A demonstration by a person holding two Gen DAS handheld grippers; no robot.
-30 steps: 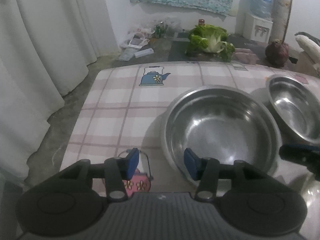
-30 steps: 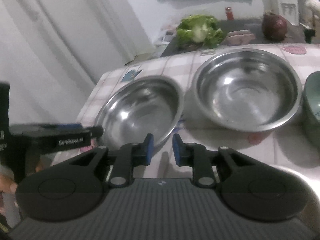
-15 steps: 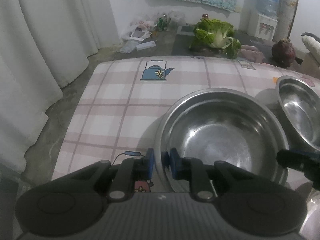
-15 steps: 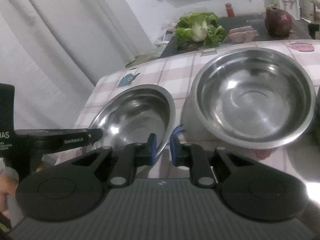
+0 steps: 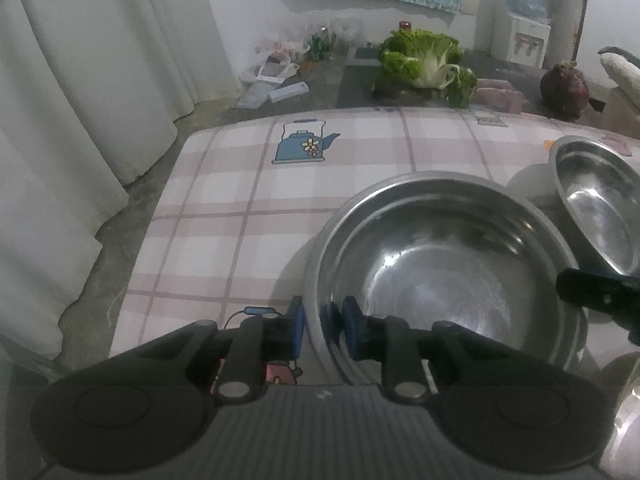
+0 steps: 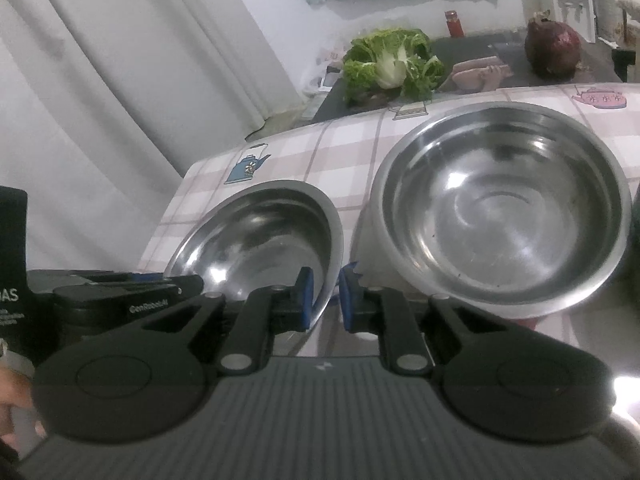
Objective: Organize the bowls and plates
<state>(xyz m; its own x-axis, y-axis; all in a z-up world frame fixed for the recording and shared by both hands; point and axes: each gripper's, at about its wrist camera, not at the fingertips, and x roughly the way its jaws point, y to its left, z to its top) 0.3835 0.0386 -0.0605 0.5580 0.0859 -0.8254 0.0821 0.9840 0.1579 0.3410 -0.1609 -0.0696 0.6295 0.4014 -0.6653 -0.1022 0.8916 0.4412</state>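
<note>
A: Shallow round steel bowl [image 5: 444,272] sits near the left front corner of the pink checked tablecloth [image 5: 224,216]. Left gripper [image 5: 322,328] has just been closing, blue pads now pinched on its near rim. Right gripper [image 6: 325,298] has been closing too and clamps the same bowl's rim [image 6: 256,236] on the opposite side.

B: Risks?

A: I'd say slip. The rim is thin and slick and the pads bite only a little of it; uneven lifting would tip the bowl out of one grip.

B: Surroundings?

A: Deeper round steel bowl [image 6: 500,208] just beside it, toward the right. Swinging across could clank the rims. Dark green vessel [image 6: 635,248] at the right edge, mostly cropped. Beyond the far edge: leafy green cabbage [image 5: 424,64], dark red round vegetable [image 5: 565,87]. White curtain [image 5: 80,80] on the left.
</note>
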